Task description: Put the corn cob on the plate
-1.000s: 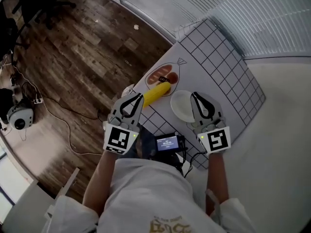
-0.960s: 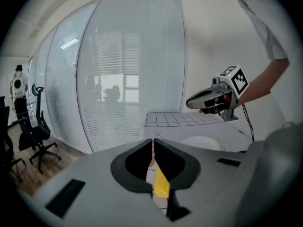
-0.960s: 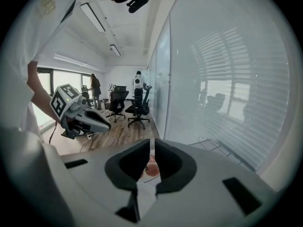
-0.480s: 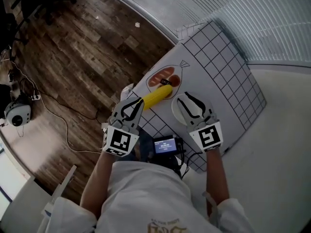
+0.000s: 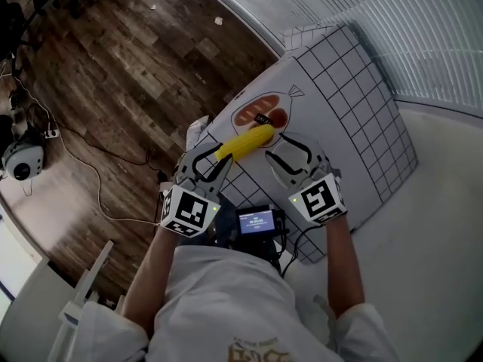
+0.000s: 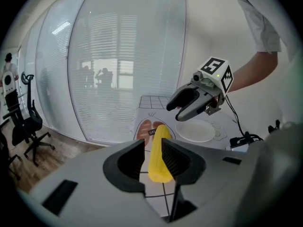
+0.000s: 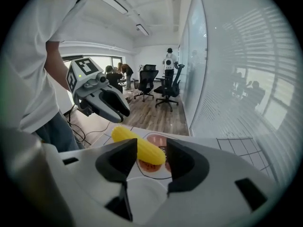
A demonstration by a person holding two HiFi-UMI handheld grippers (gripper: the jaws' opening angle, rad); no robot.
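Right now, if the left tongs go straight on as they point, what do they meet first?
The corn cob: its near end sits between the jaws of the left tongs, which have just been opening. Whether they touch it yet is unclear.

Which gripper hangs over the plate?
The right gripper, above the white plate; the left gripper lines up with the corn cob's near end. Both jaws have just been opening, gripping nothing.

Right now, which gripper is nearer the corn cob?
Left. Left gripper, jaws just opening, straddles the near end of the corn cob; the right gripper, also opening, hovers over the plate beside the cob's far end.
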